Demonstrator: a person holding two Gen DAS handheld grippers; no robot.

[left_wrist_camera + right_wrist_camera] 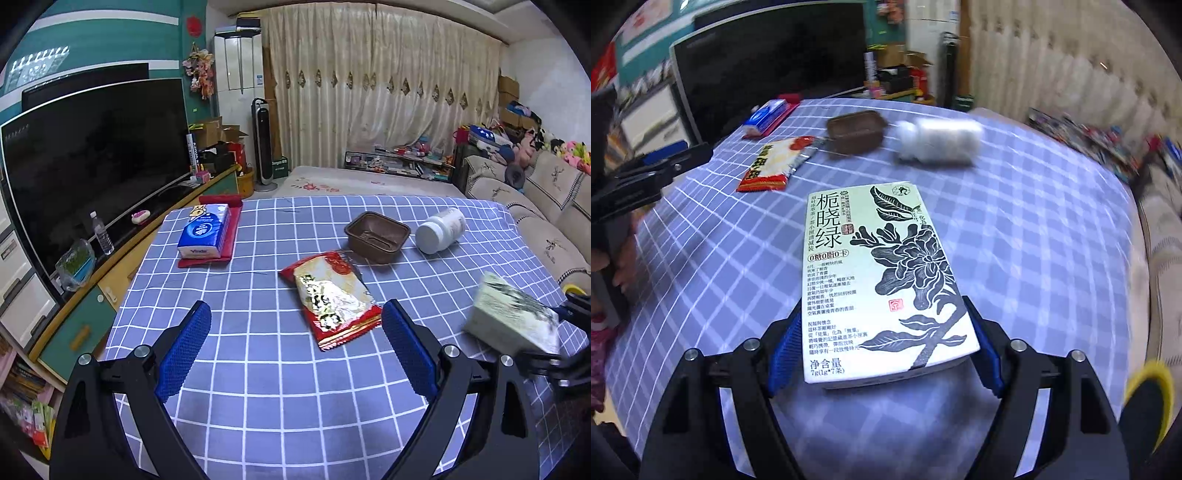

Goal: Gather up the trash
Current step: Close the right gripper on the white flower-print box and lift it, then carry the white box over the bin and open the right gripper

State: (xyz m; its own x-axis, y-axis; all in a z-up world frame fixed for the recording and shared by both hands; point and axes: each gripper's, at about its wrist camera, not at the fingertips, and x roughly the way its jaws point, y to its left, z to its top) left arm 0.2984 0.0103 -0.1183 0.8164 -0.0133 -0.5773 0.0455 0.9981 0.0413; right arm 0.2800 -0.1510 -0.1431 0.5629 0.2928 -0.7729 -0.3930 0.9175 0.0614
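My right gripper (882, 310) is shut on a pale green tea box (882, 280) with a black flower print, its blue pads pressing the box's two long sides. The box hangs above the blue checked tablecloth (1034, 240). In the left wrist view this box (513, 317) appears blurred at the right edge. My left gripper (297, 308) is open over the cloth, and a red snack wrapper (332, 295) lies just ahead between its fingertips, untouched. Farther back sit a brown plastic tray (376, 236) and a white bottle (441, 230) on its side.
A blue tissue pack (203, 230) rests on a red holder at the table's far left. A large TV (96, 155) on a low cabinet stands to the left. A sofa (546, 229) runs along the right, and a floor mattress (351, 181) lies beyond the table.
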